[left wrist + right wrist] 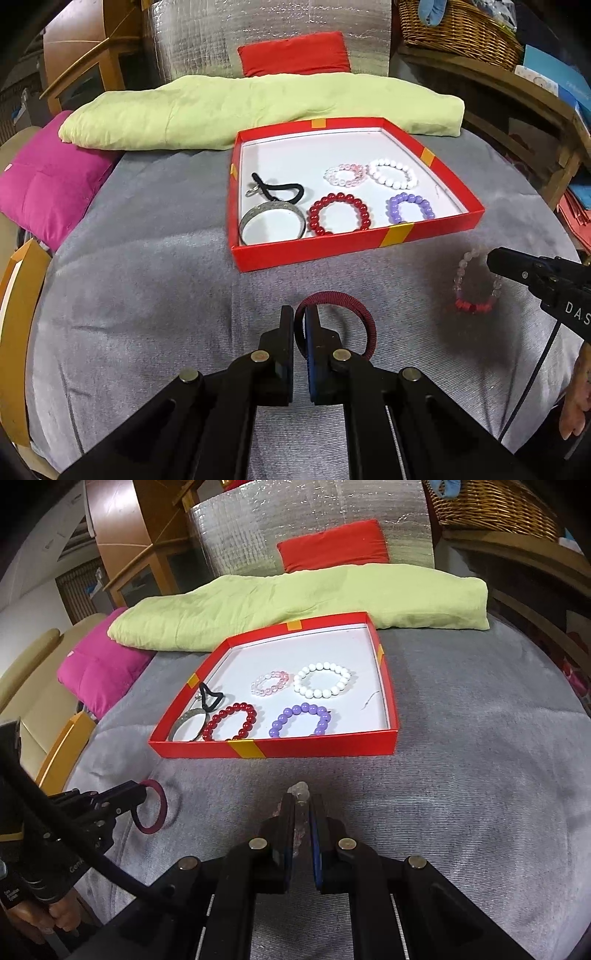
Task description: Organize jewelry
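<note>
Bracelets (340, 215) inside red box (306, 252); left gripper (300, 314) clamping maroon ring (354, 314), right gripper (303, 801) clamping pale beads (300, 789)

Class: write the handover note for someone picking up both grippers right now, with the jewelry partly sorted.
Left gripper: shut on the dark red corded ring, held above the grey cloth.
Right gripper: shut on the pale pink bead bracelet, which has a red section and hangs clear of the cloth.
Red box: already holds a silver bangle, black hair tie, and red, purple, pink and white bead bracelets.
Left to do: set both held pieces in the box's free space.
</note>
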Action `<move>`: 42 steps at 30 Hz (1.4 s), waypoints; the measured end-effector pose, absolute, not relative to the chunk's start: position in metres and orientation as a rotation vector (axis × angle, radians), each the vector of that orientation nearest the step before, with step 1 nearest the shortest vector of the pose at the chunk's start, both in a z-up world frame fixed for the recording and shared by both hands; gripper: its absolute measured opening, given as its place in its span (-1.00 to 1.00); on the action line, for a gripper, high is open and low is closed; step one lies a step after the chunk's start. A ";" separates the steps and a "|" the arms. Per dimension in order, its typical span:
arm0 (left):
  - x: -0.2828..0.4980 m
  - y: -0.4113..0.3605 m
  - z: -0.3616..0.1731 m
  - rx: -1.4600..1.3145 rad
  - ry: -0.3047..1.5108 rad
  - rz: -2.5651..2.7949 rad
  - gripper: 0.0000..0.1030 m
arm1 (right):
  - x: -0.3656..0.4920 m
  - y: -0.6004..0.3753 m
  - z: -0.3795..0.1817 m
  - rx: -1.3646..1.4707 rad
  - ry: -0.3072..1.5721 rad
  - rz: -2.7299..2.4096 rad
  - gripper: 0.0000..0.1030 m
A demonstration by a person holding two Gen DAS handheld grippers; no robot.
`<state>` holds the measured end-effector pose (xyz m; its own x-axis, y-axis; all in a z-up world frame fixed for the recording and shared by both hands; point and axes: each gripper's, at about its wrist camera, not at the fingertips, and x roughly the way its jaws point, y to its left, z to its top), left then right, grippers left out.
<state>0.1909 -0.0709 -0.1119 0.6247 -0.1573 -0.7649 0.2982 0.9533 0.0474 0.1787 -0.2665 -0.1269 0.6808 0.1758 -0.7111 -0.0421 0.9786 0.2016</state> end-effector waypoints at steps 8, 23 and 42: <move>0.191 -0.082 -0.109 0.170 0.853 -0.286 -0.88 | 0.177 -0.282 -0.123 0.234 0.804 0.117 -0.84; 0.191 -0.099 -0.107 0.166 0.846 -0.309 -0.88 | 0.173 -0.294 -0.117 0.280 0.786 0.123 -0.84; 0.192 -0.092 -0.101 0.146 0.837 -0.304 -0.88 | 0.173 -0.281 -0.112 0.313 0.773 0.173 -0.84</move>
<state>0.1918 -0.0916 -0.1009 0.6299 -0.2072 -0.7485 0.3216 0.9469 0.0086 0.1734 -0.2808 -0.1116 0.7049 0.2671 -0.6571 -0.0392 0.9397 0.3398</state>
